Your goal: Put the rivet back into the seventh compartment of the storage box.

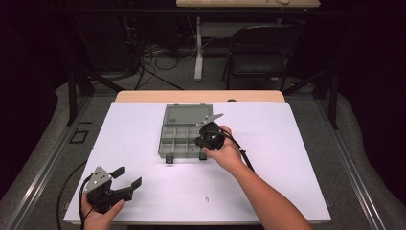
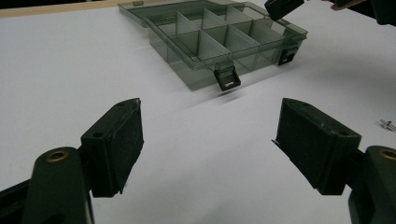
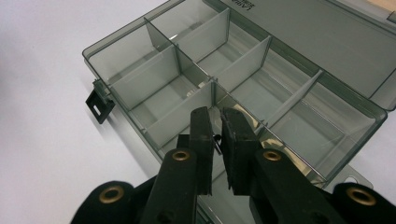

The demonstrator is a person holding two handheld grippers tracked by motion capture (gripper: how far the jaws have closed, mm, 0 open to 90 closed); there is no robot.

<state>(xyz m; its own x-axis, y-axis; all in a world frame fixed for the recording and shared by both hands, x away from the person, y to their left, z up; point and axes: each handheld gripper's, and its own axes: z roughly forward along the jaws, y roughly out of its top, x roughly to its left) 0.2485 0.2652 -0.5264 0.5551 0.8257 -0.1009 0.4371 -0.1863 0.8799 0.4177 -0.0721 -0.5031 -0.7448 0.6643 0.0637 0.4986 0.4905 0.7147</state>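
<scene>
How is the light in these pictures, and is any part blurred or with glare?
High view: the white table cover is brightly lit, while the room behind is dark. Left gripper view: the near jaws of the left tool are soft; the box's front latch looks smeared. Right gripper view: the organizer box is sharp, with small bright glints on its dividers.

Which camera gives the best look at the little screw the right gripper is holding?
The right gripper view: the screw sits pinched between the right gripper jaws above the organizer box. The high view and left gripper view are too distant to show it.
</scene>
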